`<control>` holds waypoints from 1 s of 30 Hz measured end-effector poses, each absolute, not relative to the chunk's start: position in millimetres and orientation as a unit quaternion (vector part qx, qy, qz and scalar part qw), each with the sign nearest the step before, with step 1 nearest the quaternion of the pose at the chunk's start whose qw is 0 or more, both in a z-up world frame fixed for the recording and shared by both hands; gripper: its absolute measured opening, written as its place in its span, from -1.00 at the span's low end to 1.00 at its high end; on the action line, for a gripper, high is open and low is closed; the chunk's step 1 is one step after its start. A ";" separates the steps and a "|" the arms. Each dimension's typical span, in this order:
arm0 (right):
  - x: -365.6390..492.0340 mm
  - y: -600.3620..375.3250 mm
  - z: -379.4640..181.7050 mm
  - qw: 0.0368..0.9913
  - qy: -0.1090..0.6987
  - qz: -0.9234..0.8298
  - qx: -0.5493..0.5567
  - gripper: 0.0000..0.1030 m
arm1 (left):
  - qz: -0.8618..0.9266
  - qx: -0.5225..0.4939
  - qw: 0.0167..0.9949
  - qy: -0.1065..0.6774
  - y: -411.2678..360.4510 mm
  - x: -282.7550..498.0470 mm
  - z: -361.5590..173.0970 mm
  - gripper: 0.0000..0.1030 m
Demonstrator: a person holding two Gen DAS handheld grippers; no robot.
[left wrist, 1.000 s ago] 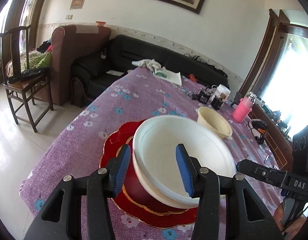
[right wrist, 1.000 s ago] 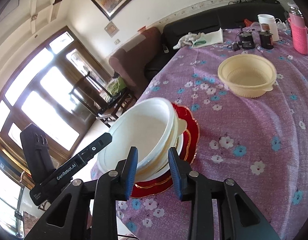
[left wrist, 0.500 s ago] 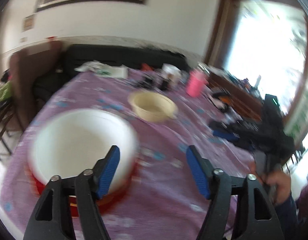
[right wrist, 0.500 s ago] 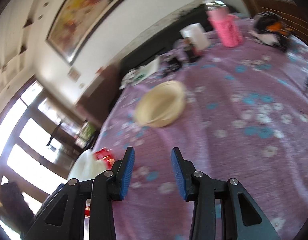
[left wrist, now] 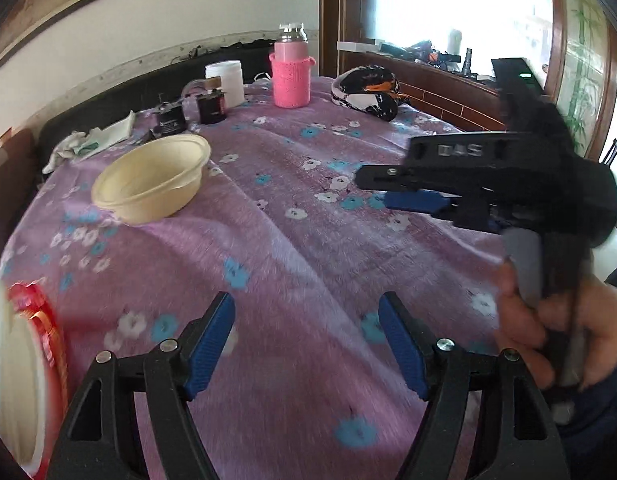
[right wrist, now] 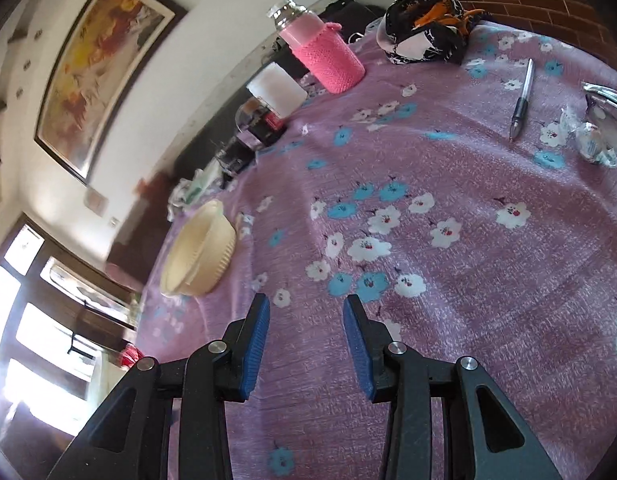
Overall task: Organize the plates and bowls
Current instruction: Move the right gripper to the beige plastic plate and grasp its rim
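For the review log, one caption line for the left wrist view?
Left gripper open and empty over the floral tablecloth, cream bowl ahead.

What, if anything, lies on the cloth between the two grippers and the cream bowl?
Nothing visible does. In both wrist views only bare flowered tablecloth lies between the open left gripper, the open right gripper and the cream bowl. The jars and pink bottle stand beyond it.

Both grippers (now empty) off the white bowl, jaws wider.
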State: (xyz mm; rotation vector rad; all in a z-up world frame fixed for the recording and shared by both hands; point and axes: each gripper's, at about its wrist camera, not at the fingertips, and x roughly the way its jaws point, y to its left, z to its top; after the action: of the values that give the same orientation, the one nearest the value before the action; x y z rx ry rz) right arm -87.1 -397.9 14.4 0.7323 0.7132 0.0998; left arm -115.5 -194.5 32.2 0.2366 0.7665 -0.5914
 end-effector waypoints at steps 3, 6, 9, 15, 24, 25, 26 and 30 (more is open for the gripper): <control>-86.9 -397.7 16.1 0.877 0.333 0.043 0.344 -0.20 | -0.294 0.071 0.862 0.406 -187.9 -92.7 26.5 0.43; -86.0 -397.2 16.8 0.883 0.326 0.033 0.337 -0.20 | -0.292 0.047 0.872 0.390 -180.1 -85.5 31.7 0.44; -79.5 -396.7 13.9 0.880 0.334 0.032 0.336 -0.20 | -0.301 0.028 0.870 0.389 -177.9 -75.5 32.8 0.44; -76.7 -397.9 10.9 0.878 0.341 0.023 0.335 -0.18 | -0.272 -0.021 0.876 0.399 -163.1 -58.5 30.5 0.44; -58.4 -388.5 19.2 0.860 0.387 0.035 0.331 -0.16 | -0.201 -0.030 0.928 0.313 -140.5 -75.7 51.9 0.57; -52.6 -387.1 24.1 0.861 0.390 0.036 0.324 -0.15 | -0.192 -0.030 0.933 0.304 -138.2 -76.6 54.2 0.63; -44.0 -385.2 30.3 0.863 0.393 0.036 0.315 -0.11 | -0.182 -0.030 0.937 0.297 -135.8 -77.3 56.0 0.66; 1.9 -371.2 48.0 0.857 0.412 0.060 0.303 -0.04 | -0.152 -0.035 0.942 0.298 -128.6 -71.1 55.9 0.68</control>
State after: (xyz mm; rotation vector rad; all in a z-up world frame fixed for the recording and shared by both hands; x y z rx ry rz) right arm 1.9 -371.2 48.0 0.6360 0.8658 0.1252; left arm -71.1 -128.6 55.9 -0.0720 0.6068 -0.3103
